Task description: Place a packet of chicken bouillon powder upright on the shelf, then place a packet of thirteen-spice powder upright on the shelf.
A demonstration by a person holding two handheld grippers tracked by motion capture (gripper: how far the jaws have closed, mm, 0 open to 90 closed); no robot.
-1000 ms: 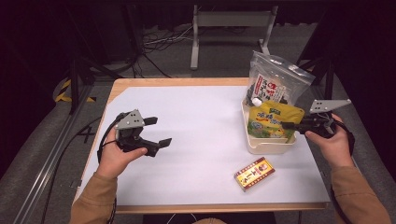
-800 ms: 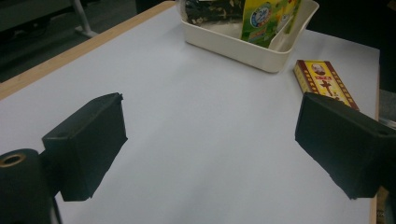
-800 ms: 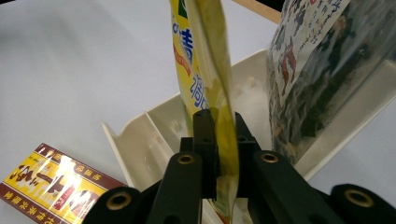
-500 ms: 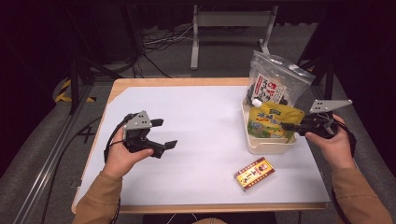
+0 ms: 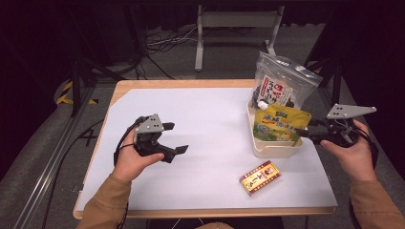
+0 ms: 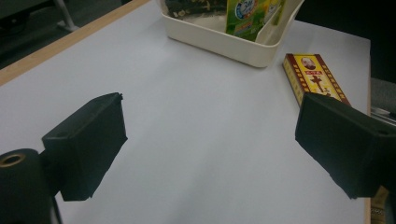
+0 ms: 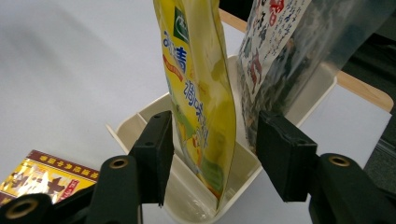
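A yellow snack pouch point(image 5: 279, 125) stands upright in a cream bin point(image 5: 277, 149) at the table's right, in front of a clear bag of dark snacks point(image 5: 282, 86). My right gripper point(image 5: 305, 135) is at the bin's right side. In the right gripper view the pouch point(image 7: 201, 116) stands between the jaws of my right gripper point(image 7: 215, 135). The jaws have just been opening and do not press on it. My left gripper point(image 5: 175, 138) hovers open over the white table left of centre, with nothing between its jaws point(image 6: 212, 112).
A red and yellow flat box point(image 5: 260, 177) lies on the white table cover near the front edge, just before the bin; the box point(image 6: 315, 77) is also in the left gripper view. Beyond the table's far edge are a metal stand and cables on the floor.
The right gripper's jaws have spread apart from the yellow pouch and the hand has drawn back a little. The left hand has drifted slightly to the right.
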